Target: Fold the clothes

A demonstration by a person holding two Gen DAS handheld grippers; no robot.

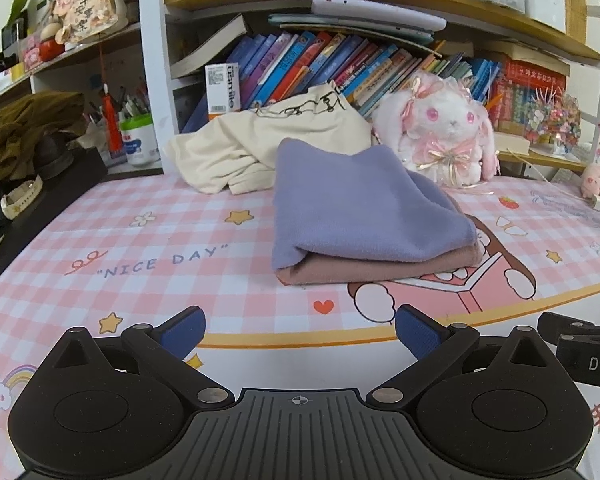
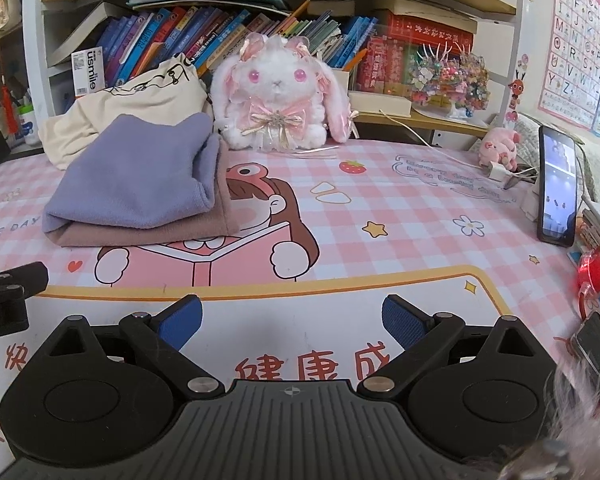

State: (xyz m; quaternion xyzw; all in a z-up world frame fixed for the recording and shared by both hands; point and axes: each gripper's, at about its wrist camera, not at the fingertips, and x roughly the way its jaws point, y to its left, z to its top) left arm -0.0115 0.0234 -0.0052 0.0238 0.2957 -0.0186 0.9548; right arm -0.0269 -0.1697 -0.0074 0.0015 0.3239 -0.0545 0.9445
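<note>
Two garments are judged folded: a lavender fleece cloth (image 1: 364, 204) is lying stacked on a dusty-pink folded cloth (image 1: 380, 270), ahead of both tongs. A cream crumpled garment (image 1: 256, 144) beyond the stack is being left unfolded. The left gripper (image 1: 300, 334) and right gripper (image 2: 292, 320) are being held spread, empty, above the pink checked mat (image 1: 140, 240).

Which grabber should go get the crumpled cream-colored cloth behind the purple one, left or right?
Probably the left gripper. In its view the cream cloth lies ahead, slightly left; from the right gripper it sits far left, partly behind the folded purple cloth. Both are open and empty.
</note>
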